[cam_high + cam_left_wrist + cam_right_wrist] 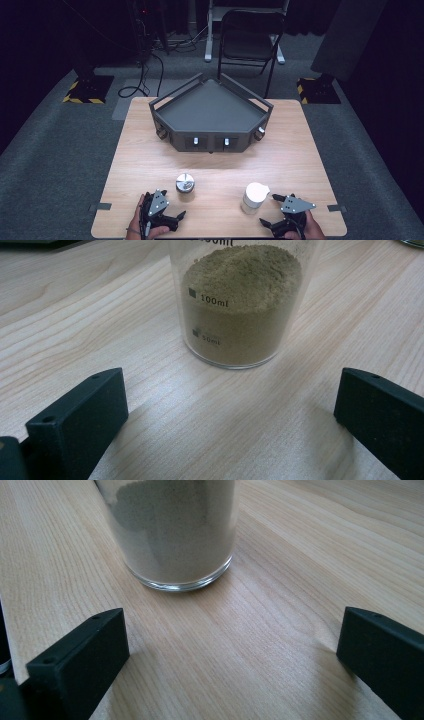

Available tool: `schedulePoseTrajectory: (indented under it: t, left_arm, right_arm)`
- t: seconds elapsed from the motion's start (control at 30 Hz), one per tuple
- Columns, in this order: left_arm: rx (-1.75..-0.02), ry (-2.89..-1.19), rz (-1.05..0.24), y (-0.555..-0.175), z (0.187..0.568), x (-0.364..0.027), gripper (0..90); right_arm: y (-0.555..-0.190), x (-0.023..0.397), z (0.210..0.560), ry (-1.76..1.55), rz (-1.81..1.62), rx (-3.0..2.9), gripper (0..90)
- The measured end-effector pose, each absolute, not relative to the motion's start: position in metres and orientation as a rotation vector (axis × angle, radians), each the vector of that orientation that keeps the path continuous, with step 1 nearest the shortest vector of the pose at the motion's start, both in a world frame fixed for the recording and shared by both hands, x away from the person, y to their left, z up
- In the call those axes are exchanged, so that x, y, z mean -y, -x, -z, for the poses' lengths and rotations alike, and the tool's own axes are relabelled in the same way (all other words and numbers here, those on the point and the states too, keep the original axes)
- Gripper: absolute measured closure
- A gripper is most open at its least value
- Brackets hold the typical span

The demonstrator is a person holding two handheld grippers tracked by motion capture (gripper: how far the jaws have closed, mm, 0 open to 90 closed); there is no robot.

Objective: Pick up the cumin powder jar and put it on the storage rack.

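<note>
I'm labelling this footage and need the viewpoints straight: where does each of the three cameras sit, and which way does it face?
High view: above the person's side, looking forward and down on the wooden table with grey tray; both hands, left gripper and right gripper at bottom.
Left gripper view: rides low over the table, facing a sand-filled beaker; own open jaws.
Right gripper view: equally low, facing a glass of pale powder; own open jaws.
Shared: the high view and right gripper view both show that glass.
</note>
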State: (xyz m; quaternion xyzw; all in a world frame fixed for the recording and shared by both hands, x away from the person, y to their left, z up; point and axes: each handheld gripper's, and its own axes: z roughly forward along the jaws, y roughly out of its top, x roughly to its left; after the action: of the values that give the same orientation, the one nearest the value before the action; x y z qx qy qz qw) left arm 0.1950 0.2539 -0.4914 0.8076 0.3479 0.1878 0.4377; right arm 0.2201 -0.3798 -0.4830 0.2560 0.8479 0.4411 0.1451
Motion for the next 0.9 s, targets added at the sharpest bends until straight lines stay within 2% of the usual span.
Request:
schedulePoseTrajectory:
  t: [0.9]
  left_arm:
    - [-0.878, -1.999, -0.475, -0.1963, 0.4883, -0.2514, 1.3]
  right_arm:
    - [-0.22, 0.3793, 0.4829, -0.741, -1.27, -2.441, 0.0]
